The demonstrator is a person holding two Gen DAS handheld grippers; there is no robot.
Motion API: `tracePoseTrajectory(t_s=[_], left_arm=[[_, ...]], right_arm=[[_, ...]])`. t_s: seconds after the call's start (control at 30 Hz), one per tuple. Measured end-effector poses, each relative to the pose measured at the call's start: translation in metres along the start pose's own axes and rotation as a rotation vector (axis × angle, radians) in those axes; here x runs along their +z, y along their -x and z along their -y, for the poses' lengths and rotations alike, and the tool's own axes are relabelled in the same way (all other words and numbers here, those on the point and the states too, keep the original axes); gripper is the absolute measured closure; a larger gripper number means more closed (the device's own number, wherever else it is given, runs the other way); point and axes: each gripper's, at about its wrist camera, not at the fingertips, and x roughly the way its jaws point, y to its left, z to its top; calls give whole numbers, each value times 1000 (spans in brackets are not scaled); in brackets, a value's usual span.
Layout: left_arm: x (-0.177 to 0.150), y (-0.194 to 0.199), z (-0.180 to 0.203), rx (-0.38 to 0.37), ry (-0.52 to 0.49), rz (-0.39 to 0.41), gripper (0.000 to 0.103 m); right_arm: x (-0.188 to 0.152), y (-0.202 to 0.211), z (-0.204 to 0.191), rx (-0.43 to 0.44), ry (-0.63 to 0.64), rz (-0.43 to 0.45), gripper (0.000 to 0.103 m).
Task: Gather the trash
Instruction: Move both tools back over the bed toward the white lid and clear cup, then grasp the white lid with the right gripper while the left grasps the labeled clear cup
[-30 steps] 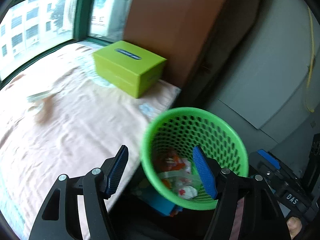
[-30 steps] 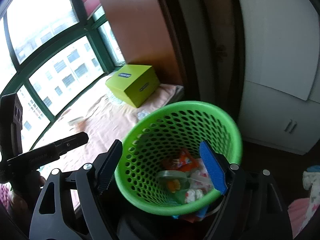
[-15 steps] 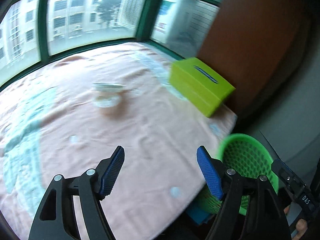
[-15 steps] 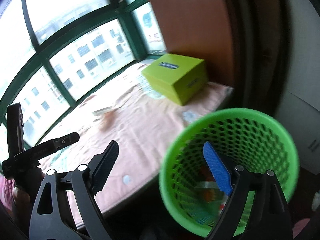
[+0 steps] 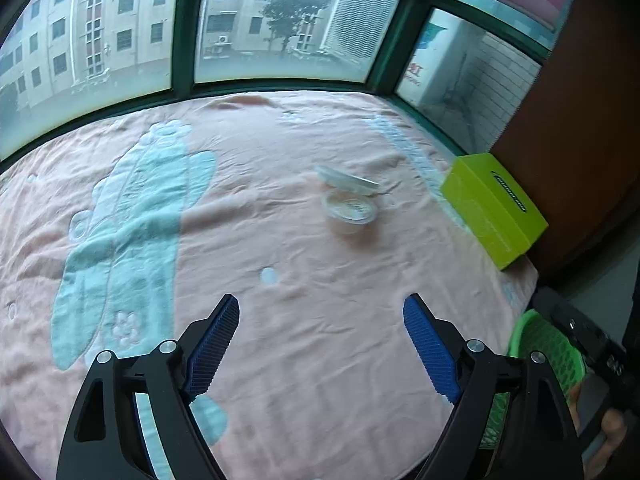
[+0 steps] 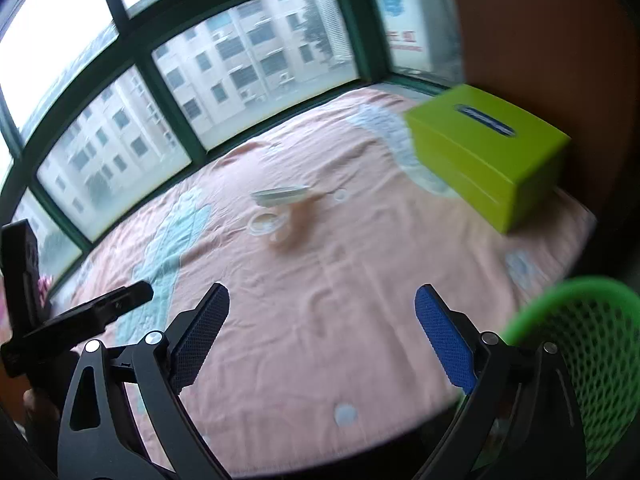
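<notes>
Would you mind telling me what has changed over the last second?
Both grippers swung away from the green basket toward the blanket and its clear cup. The left gripper and right gripper are empty, jaws opening. The cup, lid and yellow-green box stayed put.

Your green basket (image 6: 580, 344) is cut off by the right wrist view's edge, and in the left wrist view the right gripper's body hides most of it. The clear cup (image 6: 266, 225) and its lid (image 6: 280, 196) blur there; you cannot tell what the cup holds.
</notes>
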Motion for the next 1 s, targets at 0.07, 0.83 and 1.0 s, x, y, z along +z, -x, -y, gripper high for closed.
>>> tracePoseTrajectory(t_s=[0.07,0.83,1.0], left_arm=[[0,-2,-7,11,9,-2,20],[10,-53,-71,74,120,-106,14],[12,-68,-74,73,122,-134,14]], right_arm=[[9,-16,-8,13,21,-16,9],[91,-227,-27,145,82,-307,5],[96,-251,-26,160,61,-337,5]])
